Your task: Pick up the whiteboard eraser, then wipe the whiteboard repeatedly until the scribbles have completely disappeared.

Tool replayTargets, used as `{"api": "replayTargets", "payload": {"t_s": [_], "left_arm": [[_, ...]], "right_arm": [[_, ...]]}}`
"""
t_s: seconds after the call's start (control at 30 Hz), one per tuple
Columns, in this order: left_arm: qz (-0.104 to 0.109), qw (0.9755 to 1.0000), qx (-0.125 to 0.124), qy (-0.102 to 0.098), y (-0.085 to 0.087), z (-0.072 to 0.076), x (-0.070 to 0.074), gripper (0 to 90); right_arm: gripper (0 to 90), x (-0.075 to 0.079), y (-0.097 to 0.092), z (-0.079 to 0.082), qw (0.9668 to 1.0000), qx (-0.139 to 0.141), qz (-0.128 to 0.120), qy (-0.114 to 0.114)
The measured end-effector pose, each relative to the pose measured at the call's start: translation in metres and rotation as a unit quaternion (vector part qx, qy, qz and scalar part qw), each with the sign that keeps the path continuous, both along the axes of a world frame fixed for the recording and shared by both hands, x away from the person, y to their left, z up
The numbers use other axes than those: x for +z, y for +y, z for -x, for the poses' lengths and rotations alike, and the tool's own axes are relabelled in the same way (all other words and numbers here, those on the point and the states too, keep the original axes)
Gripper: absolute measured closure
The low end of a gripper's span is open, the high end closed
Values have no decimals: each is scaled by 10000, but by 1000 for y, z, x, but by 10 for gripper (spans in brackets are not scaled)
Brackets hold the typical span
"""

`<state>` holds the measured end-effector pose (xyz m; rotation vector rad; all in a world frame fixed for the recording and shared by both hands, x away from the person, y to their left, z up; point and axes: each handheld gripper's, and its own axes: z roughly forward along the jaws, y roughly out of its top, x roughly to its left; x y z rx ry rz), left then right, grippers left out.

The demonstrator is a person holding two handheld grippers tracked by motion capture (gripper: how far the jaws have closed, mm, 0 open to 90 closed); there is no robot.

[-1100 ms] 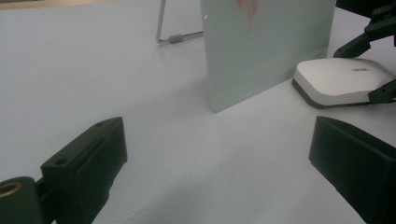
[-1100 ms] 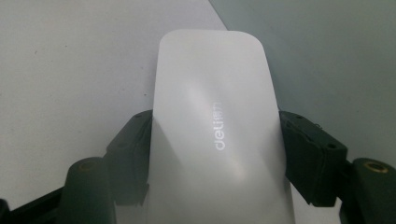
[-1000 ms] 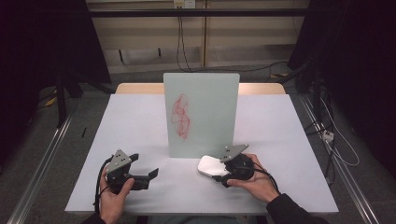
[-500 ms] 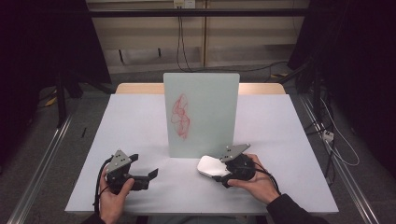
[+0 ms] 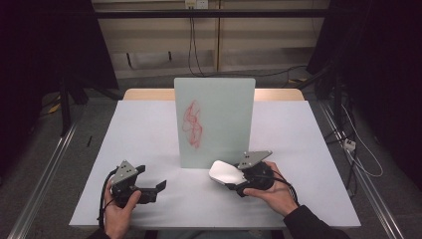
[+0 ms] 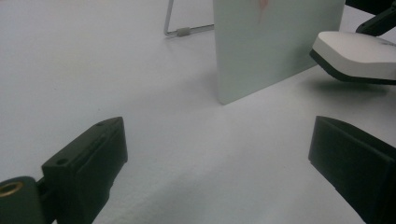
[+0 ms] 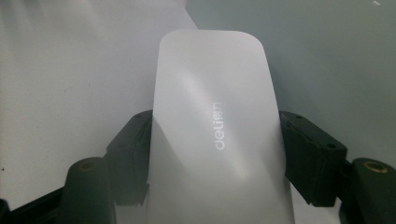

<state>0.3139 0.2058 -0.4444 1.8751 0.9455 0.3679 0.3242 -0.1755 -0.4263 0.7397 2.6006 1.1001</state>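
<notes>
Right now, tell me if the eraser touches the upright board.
Apart. The left gripper view shows the eraser hanging beside the board, with table between them.

A board (image 5: 215,122) stands upright near the middle of the surface (image 5: 149,124), propped from behind by a wire stand (image 6: 175,28) that rests on the surface. Just in front of the board's lower right corner is the eraser (image 5: 225,172), raised a little off the surface and pointing toward the board, with the right claw (image 5: 234,180) shut on its two sides. The person's right hand (image 5: 276,191) is behind that claw, toward the near edge. The left claw (image 5: 157,188) sits well to the left of the eraser, near the front edge, its jaws apart with bare surface between them, facing the board's near corner.
</notes>
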Motion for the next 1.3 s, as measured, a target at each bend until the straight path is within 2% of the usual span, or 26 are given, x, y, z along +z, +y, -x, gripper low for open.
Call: {"api": "replayTargets", "payload": {"t_s": [0.67, 1.0, 1.07, 1.13, 1.3], "left_arm": [[-41, 10000, -51, -8, -2, 1, 1, 44], [-14, 10000, -27, 61, 0, -1, -1, 44], [-3, 10000, -23, 51, 0, 0, 0, 44], [-17, 10000, -37, -5, -2, 0, 1, 44], [-15, 10000, -45, -20, -2, 1, 1, 44]], "right_arm": [[311, 14, -6, 5, 9988, -169, -281, -361], [311, 25, -6, 3, 9964, -295, -469, -641], [311, 26, -5, 2, 9963, -289, -460, -670], [311, 28, -4, 2, 9956, -275, -407, -801], [311, 34, -3, 2, 9935, -315, -499, -970]]}}
